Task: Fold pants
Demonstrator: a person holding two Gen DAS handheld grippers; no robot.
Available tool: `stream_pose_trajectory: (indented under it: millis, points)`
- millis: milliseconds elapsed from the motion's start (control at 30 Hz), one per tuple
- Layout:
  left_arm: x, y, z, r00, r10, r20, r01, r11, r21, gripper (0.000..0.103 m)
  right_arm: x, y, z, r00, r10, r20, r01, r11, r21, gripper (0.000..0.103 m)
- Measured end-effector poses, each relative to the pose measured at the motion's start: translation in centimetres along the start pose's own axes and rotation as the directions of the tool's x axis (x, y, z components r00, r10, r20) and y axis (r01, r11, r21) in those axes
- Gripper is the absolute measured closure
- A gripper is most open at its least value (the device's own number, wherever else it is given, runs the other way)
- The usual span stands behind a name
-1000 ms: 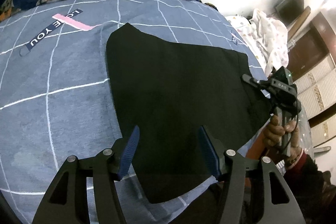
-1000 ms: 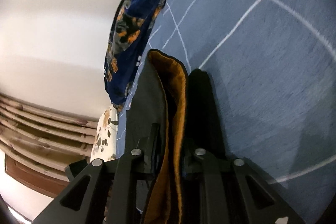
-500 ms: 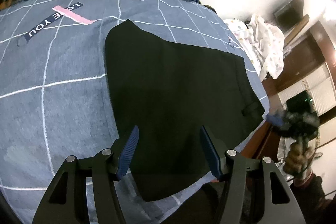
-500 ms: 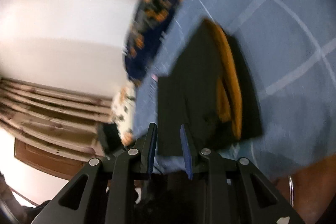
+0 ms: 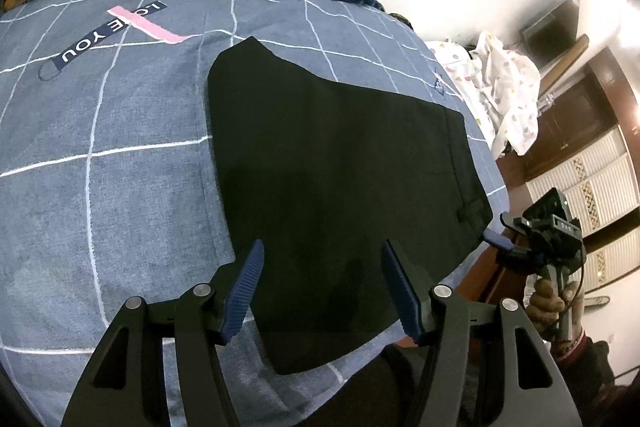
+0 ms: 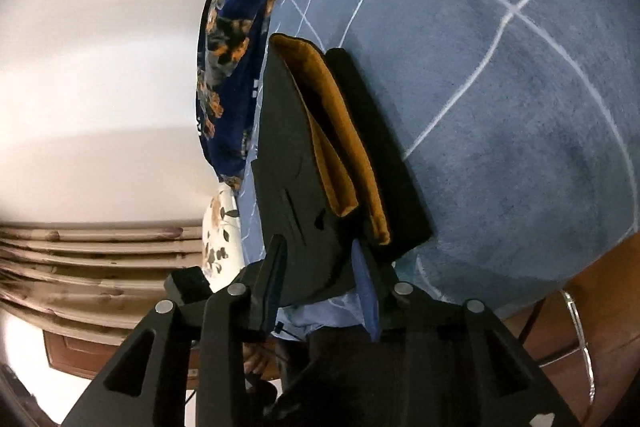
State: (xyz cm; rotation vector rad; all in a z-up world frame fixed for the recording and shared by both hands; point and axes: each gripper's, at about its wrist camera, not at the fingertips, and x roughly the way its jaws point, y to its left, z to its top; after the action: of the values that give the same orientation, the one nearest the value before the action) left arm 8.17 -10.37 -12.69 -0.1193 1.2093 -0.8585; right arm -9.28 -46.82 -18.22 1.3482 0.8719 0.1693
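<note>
We judge the black pants (image 5: 332,187) already folded compact on the bed (image 5: 100,167), with both our left gripper (image 5: 322,287) and right gripper (image 6: 320,263) parted and empty, the right one's jaws having just been opening.

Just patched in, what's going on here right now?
A person is folding black pants on a bed covered by a blue checked sheet, with a gripper in each hand. The pants lie flat, already folded into a compact stack; the right wrist view shows an orange lining at the open edge. The left gripper hovers open above the near edge, holding nothing. The right gripper sits off the bed's side by the waistband end; its jaws have just been opening, with nothing between them.
</note>
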Motion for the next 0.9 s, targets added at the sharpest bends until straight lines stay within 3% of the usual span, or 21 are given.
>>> stream_pose_trajectory:
  millis: [200,267,400,500,633,767,900]
  points:
    - [0.0,-0.1,-0.1,1.0,0.002,-0.006,-0.003,1.0,-0.001,0.04,1.1,0.7,0.6,0.999,-0.037,0.017,0.038,0.999,-0.023,0.067]
    - [0.0,-0.2,-0.1,1.0,0.008,-0.007,-0.008,1.0,0.003,0.04,1.5,1.2,0.7,0.995,-0.095,0.035,0.097,0.993,-0.064,0.093]
    - [0.0,-0.3,0.0,1.0,0.012,-0.012,-0.012,1.0,0.001,0.04,0.8,2.7,-0.1,0.992,-0.099,0.076,0.108,0.986,-0.13,0.093]
    - [0.2,-0.4,0.0,1.0,0.012,-0.014,-0.012,1.0,0.005,0.039,-0.6,3.4,-1.4,0.995,-0.054,0.089,0.066,0.988,-0.137,0.094]
    - [0.9,-0.5,-0.2,0.999,0.02,-0.029,-0.02,1.0,0.016,0.036,0.0,-0.6,-1.9,0.995,-0.091,0.048,0.093,0.995,-0.028,0.094]
    - [1.4,-0.6,-0.4,0.998,0.034,-0.045,-0.033,0.999,0.031,0.036,1.0,-4.3,-1.9,0.999,-0.026,0.02,0.024,0.995,0.094,0.096]
    - [1.8,-0.6,-0.4,0.998,0.033,-0.053,-0.032,0.999,0.029,0.033,0.9,-4.3,-1.9,1.0,-0.015,0.012,0.014,0.995,0.104,0.096]
